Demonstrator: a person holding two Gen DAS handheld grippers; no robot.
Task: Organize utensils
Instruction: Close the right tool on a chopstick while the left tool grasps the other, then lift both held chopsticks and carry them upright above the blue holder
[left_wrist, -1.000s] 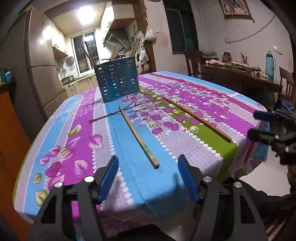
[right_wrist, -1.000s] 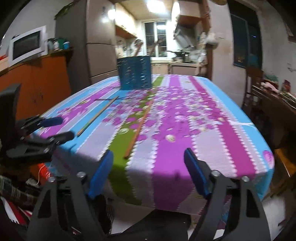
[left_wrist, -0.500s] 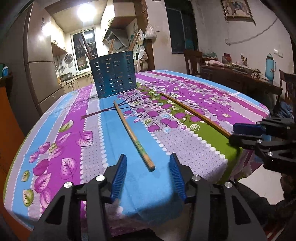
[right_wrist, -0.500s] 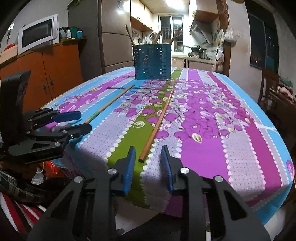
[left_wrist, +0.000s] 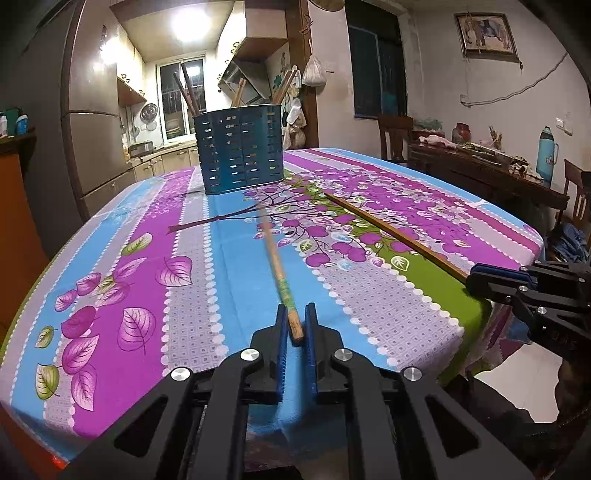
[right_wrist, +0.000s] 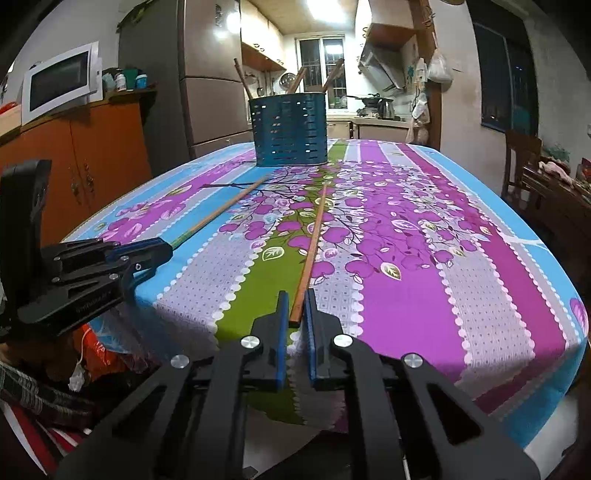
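Two chopsticks lie on the flowered tablecloth (left_wrist: 155, 280), running from the near edge toward the blue slotted holder (left_wrist: 242, 149). The green-banded chopstick (left_wrist: 279, 273) has its near end clamped between the narrow jaws of the left gripper (left_wrist: 295, 325). The plain chopstick (right_wrist: 310, 254) has its near end clamped by the right gripper (right_wrist: 294, 310), also narrow. More chopsticks (right_wrist: 240, 75) stand inside the holder, which sits upright at the table's far end.

A white microwave (right_wrist: 61, 83) sits on an orange cabinet (right_wrist: 79, 155) at the left of the frame. A blue thermos (left_wrist: 547, 155) stands at far right, under a framed picture (left_wrist: 485, 33).
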